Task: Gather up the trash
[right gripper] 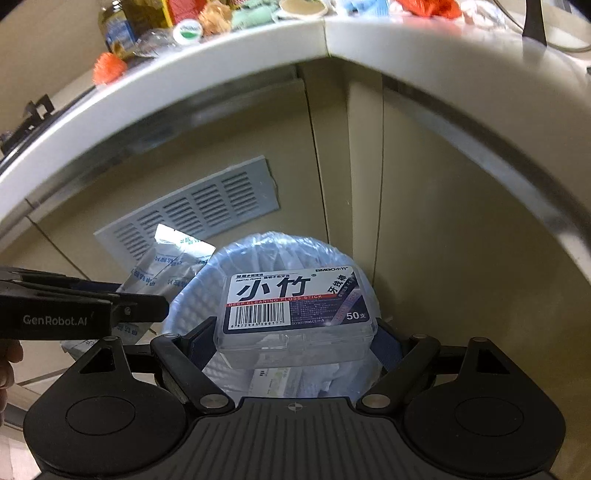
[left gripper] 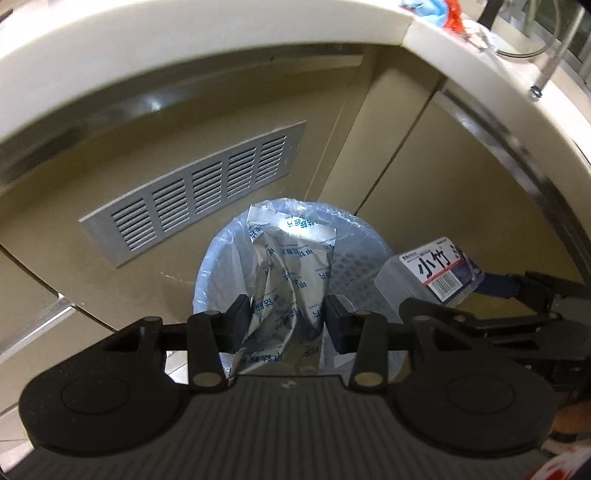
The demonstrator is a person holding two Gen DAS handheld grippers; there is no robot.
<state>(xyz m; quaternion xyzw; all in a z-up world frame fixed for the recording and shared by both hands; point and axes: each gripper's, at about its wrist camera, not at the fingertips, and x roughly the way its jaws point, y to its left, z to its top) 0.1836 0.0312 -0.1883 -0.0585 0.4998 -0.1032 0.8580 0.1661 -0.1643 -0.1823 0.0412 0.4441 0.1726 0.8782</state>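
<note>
My landmark is the waste bin (left gripper: 354, 266), a white perforated basket lined with a clear plastic bag, standing on the floor against the beige cabinet under the tabletop (left gripper: 184, 62).

Through the left wrist camera I see my left gripper (left gripper: 286, 317) directly above the bin, its fingers (left gripper: 236, 314) closed on a crumpled silver foil packet (left gripper: 291, 266) printed with blue characters. The packet hangs between the pads over the bin's mouth. To the right of the bin in this view, the right gripper (left gripper: 524, 295) comes in from the side carrying the clear floss box (left gripper: 439, 273), also above the rim.

The right wrist camera gives me what the left cannot: the floss box (right gripper: 299, 314) seen head-on, a clear plastic case with a barcode and "DEEP CLEANING FLOSS STICK" on its label, pinched at both ends by my right gripper's (right gripper: 295, 343) widely spread fingers (right gripper: 201, 343). It sits over the middle of the bin (right gripper: 192, 306), and below it I can make out paper scraps already lying in the liner. The left gripper (right gripper: 147, 314) and its packet (right gripper: 166, 266) show just left of the bin's rim here.

Only this view shows the tabletop's (right gripper: 258, 48) clutter above the bin: a bottle (right gripper: 118, 29), a round lid (right gripper: 188, 31), and orange and green crumpled bits. A grey vent grille (right gripper: 207, 210) is set into the cabinet behind the bin.
</note>
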